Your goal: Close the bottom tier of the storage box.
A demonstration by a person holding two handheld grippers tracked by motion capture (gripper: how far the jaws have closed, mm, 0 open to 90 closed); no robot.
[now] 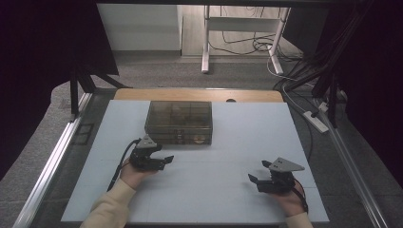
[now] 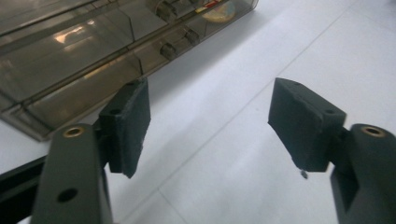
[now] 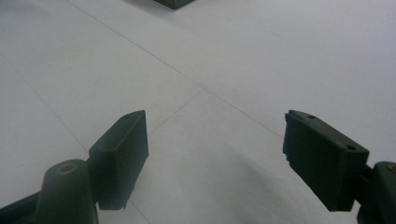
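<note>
A smoky see-through compartment box with its lid down sits at the back middle of the white mat. My left gripper hovers just in front of the box's left front corner, jaws open and nothing between them. From the left gripper view, the box lies to the upper left of the open gripper, with small items visible inside it. My right gripper rests open at the front right of the mat, well away from the box. In the right gripper view, bare mat lies between the wide-apart jaws of the gripper.
A metal rail runs along the table's left side and another along the right. Cables and a power strip lie off the right edge. White desk legs stand on the floor beyond the table.
</note>
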